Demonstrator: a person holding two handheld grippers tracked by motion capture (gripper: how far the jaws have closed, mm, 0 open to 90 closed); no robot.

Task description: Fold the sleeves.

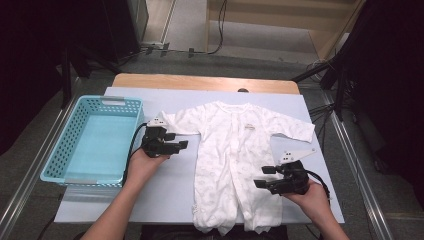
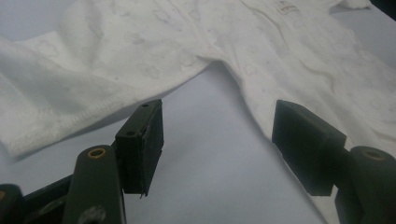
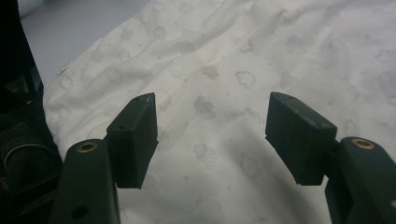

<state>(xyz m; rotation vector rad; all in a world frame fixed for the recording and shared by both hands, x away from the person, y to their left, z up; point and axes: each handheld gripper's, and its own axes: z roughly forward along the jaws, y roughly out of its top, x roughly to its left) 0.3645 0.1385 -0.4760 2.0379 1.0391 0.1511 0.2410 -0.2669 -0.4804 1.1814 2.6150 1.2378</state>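
While flat on pale blue worktop (image 1: 175, 200), white cloud-print baby romper (image 1: 230, 150) between both hand-held grippers, left (image 1: 182, 141) and right (image 1: 262, 177), jaws spread, empty; risk of pinching single layer, bunching fabric.

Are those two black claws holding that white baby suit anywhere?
No. The left gripper and the right gripper are both open beside the white baby romper, with nothing between their jaws.

Wooden table (image 1: 200, 82) on grey floor (image 1: 280, 60), dark surroundings.
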